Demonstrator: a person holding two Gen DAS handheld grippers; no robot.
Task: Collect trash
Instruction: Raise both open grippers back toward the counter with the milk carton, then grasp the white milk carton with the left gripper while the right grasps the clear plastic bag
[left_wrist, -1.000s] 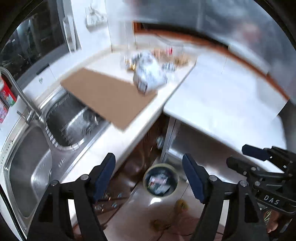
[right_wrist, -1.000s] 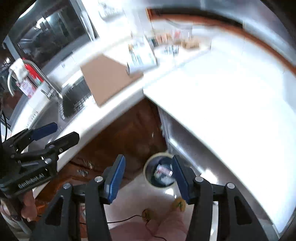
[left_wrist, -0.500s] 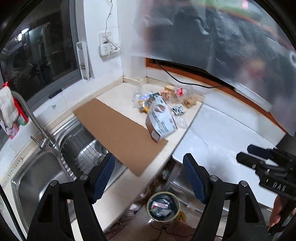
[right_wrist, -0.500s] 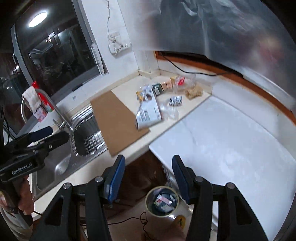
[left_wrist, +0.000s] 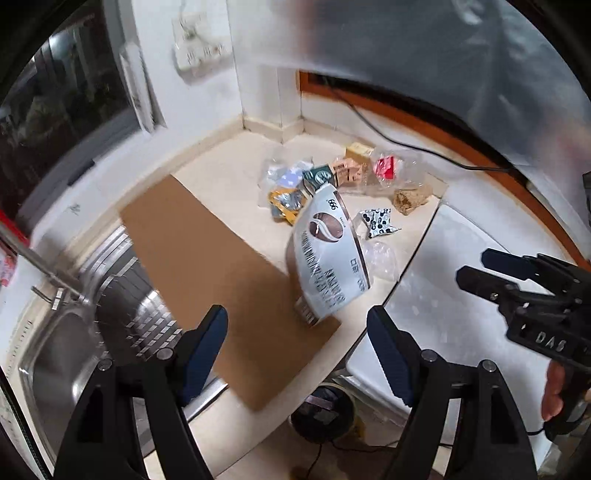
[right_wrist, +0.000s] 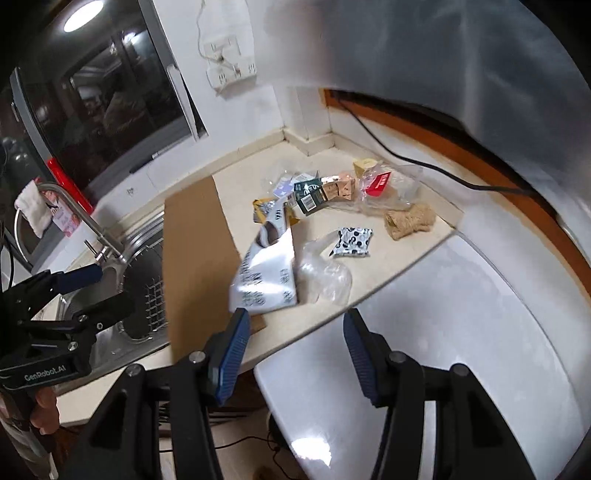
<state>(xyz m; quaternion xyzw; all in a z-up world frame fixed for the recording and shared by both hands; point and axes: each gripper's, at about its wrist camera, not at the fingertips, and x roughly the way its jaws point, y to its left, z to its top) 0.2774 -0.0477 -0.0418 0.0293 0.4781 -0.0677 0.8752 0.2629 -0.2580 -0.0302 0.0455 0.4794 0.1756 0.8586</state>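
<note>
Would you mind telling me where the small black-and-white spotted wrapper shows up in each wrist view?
Left wrist: spotted wrapper right of centre, just right of the big white coffee bag.
Right wrist: spotted wrapper near centre, right of the coffee bag.
Shared landmark: brown cardboard sheet beside the sink.

left claw (left_wrist: 295, 347): black frame, blue pads | right claw (right_wrist: 291, 350): same
</note>
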